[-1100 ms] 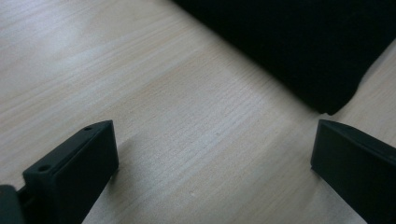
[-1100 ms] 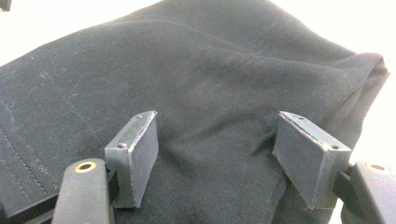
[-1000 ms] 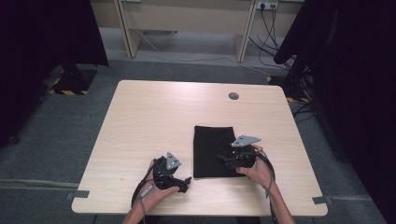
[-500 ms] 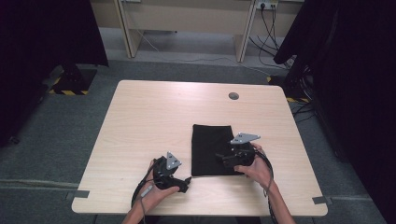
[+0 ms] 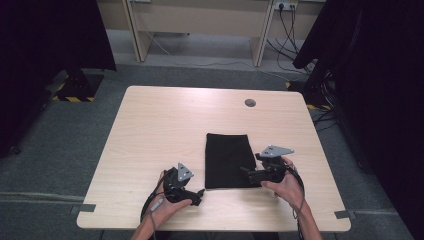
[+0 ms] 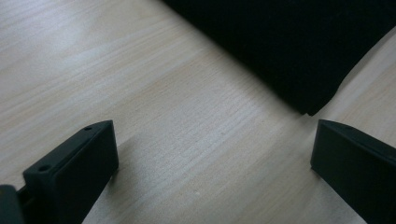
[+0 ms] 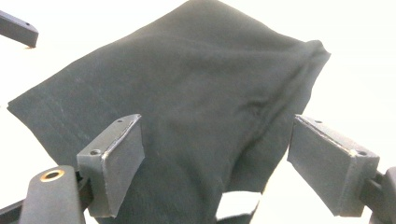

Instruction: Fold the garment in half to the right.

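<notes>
A black folded cloth (image 5: 227, 160) lies flat on the wooden table (image 5: 165, 130), right of centre near the front. My right gripper (image 5: 248, 172) rests at the cloth's lower right edge, pointing left. Its jaws have just been opening, and in the right gripper view they (image 7: 219, 140) stand wide apart over the cloth (image 7: 187, 88) with neither pad pressing it. A small white tag (image 7: 238, 203) shows at the cloth's near edge. My left gripper (image 5: 199, 192) sits just left of the cloth's front left corner (image 6: 308, 109), jaws (image 6: 212, 135) open over bare wood.
A round cable hole (image 5: 250, 102) sits near the table's far edge. Grey tape marks the front corners (image 5: 82, 207). Dark curtains hang to the left and right, and desk legs with cables stand behind the table. One jaw of the left gripper (image 7: 18, 28) shows beyond the cloth.
My right gripper has drawn back to the right, toward the cloth's right edge, and its jaws have spread. The cloth's right side now lies narrower. The left hand stayed put.
</notes>
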Action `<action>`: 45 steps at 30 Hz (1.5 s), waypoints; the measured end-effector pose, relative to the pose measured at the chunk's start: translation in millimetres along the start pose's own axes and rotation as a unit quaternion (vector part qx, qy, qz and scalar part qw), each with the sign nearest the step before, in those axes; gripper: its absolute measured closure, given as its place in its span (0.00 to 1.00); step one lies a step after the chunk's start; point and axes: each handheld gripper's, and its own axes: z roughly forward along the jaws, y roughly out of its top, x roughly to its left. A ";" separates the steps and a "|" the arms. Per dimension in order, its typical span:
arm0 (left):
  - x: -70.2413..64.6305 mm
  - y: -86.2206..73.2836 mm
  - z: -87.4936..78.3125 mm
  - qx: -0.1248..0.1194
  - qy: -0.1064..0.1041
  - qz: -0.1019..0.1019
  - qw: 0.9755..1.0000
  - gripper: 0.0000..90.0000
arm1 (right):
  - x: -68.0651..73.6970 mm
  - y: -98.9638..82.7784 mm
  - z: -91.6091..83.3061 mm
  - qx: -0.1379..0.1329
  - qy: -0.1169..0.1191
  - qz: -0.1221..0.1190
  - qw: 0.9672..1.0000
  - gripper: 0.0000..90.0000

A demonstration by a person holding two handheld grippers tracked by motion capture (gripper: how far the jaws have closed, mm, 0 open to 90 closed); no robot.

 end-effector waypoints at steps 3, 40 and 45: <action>0.2 -0.5 -0.6 0.001 -0.002 0.000 1.000 0.00 | -0.1 -7.2 -6.2 0.007 -0.004 0.002 1.000 0.20; 24.1 -23.2 -24.4 0.001 0.012 -0.013 1.000 0.00 | -12.4 -71.1 -48.6 0.038 -0.044 0.025 0.998 0.19; 25.7 -25.0 -26.3 0.002 0.015 -0.015 1.000 0.00 | -10.6 -76.1 -53.9 0.044 -0.056 0.022 0.997 0.16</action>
